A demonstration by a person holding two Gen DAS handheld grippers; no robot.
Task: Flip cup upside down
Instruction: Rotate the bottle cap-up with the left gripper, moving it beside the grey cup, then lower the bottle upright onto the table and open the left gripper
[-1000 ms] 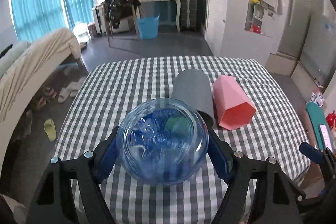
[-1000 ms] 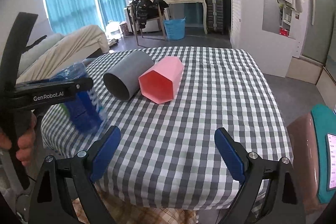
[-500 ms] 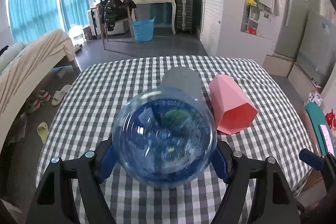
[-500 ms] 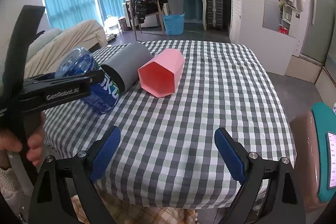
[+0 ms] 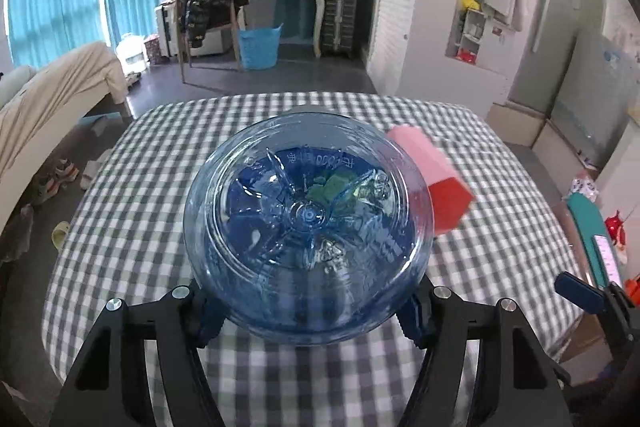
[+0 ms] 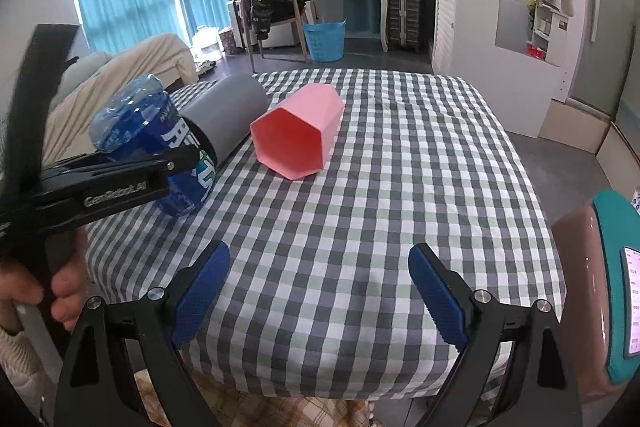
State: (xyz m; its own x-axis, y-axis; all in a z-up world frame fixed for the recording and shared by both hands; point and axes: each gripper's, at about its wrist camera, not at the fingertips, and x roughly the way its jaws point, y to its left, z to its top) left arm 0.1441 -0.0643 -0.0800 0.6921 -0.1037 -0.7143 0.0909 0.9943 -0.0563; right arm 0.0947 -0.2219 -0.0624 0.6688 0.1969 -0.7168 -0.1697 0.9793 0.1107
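Note:
My left gripper (image 5: 310,307) is shut on a clear blue plastic cup (image 5: 308,223) with a printed label; its moulded base faces the left wrist camera and fills the middle of that view. In the right wrist view the blue cup (image 6: 152,143) is tilted, base up and to the left, over the left part of the checked table (image 6: 400,187), with a hand on the left gripper (image 6: 120,183). A grey cup (image 6: 228,111) and a pink hexagonal cup (image 6: 296,135) lie on their sides just beyond it. My right gripper (image 6: 318,267) stands open and empty above the table's near edge.
Only part of the pink cup (image 5: 440,179) shows behind the blue one in the left wrist view. A teal-cased phone (image 6: 624,287) lies on a brown surface at the right. A bed (image 6: 132,67) stands left of the table; a chair and a blue basket (image 6: 324,39) stand beyond it.
The left gripper has carried the blue cup from beside the table's left edge in over the cloth, next to the grey cup, turning it more base-up. The right gripper has stayed put.

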